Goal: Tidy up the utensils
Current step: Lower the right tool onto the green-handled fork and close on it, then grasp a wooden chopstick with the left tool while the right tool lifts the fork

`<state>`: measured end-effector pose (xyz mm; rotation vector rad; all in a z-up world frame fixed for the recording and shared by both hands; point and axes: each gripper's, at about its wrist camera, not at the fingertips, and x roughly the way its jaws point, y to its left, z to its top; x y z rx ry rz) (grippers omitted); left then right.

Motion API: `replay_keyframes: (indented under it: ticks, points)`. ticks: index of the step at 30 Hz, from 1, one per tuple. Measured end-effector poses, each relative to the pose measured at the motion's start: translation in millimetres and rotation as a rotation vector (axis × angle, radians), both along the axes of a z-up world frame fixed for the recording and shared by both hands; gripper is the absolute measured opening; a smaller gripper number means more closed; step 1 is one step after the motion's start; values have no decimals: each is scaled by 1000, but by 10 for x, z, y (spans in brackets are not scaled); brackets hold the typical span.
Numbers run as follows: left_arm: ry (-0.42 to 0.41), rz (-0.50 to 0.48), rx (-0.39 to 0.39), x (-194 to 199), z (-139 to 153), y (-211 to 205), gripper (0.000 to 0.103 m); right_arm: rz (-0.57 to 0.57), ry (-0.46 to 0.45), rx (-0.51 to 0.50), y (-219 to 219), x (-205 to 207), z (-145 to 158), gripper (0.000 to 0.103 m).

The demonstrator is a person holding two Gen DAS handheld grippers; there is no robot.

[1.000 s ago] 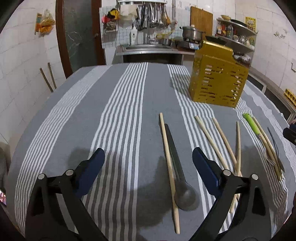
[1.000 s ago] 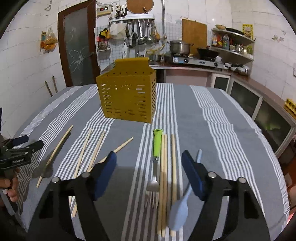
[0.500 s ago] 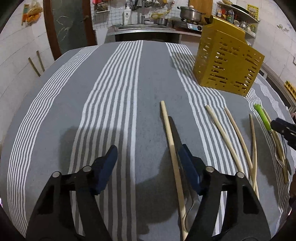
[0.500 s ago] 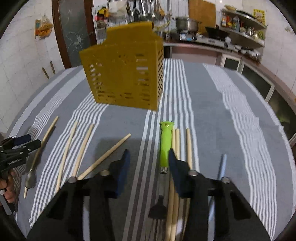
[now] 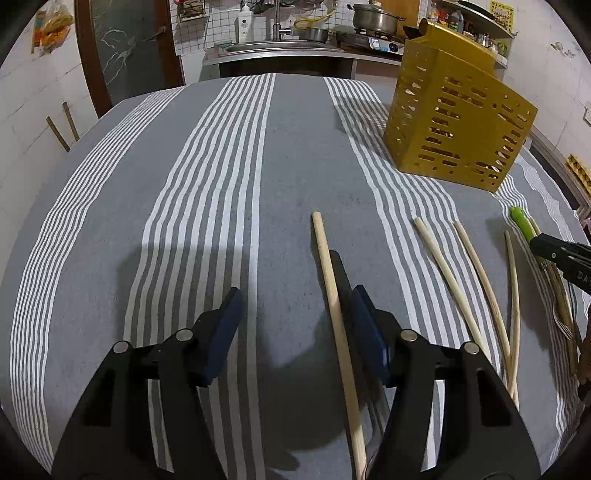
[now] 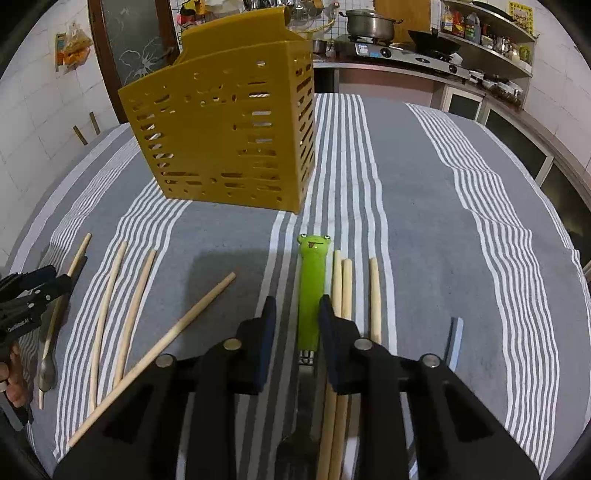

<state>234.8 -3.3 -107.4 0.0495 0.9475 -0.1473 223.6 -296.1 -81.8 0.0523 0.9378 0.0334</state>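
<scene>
Between closing right tongs point(image 6: 297, 325), fork point(image 6: 312, 291) lengthwise, green handle toward caddy point(image 6: 229, 136)

Bench cover: grey tablecloth point(image 5: 207, 192) with bands of thin white stripes, spread over the whole bench.
Door: dark wood frame with frosted patterned glass point(image 5: 125, 44), at the back left.
Sink area: steel sink point(image 5: 280, 46) with a tap and a white soap bottle point(image 5: 243, 26) beside it.
Stove: lidded steel pot point(image 6: 369, 22) on a gas hob point(image 6: 410, 55).
Shelf: wall shelf point(image 6: 484, 33) at the right carrying bottles and jars.
Wall: white tiles, with a bag point(image 6: 72, 46) hanging left of the door.
</scene>
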Motion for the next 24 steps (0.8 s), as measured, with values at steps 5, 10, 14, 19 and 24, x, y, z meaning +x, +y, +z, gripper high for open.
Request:
replay_keyframes:
  ticks: [5,10,14,19,24]
  points:
    - [1,18,16,120,-5,46,60,19,16,-12,38,107,21,24]
    - [9,9,56,247,-53,31,60,34,34,2,35,220,16,24]
    - [10,2,76,352,-63,12,61,33,77,10,1,410,-48,24]
    - [20,-6,100,470,-69,-35,63,33,92,-42,72,628,-29,24]
    - [31,9,102,543,-66,-41,64,21,111,-51,84,749,-56,24]
